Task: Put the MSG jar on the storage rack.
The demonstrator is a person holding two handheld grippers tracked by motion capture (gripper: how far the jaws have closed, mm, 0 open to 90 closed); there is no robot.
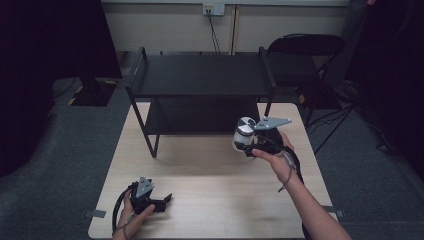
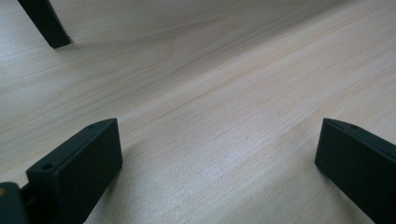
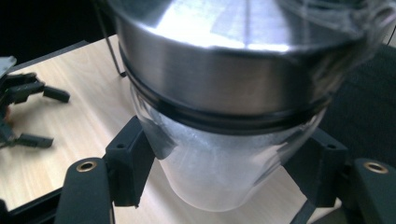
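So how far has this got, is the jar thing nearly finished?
Done: the right gripper has picked up the jar, shut on its frosted body below the steel lid. In hand: it holds the jar above the table, in front of the black rack. Left: setting it down somewhere, probably the rack. The left gripper rests open.

From my feed I see a pale wood-grain surface (image 1: 210, 200) on a grey carpeted floor (image 1: 65, 150). A black two-tier metal shelf (image 1: 200, 75) stands at its far edge — dark and bare. Behind, a cream wall (image 1: 165, 30) carries a socket (image 1: 214, 9) with a cable hanging down; a black chair (image 1: 305, 47) sits right — dim corners either side.
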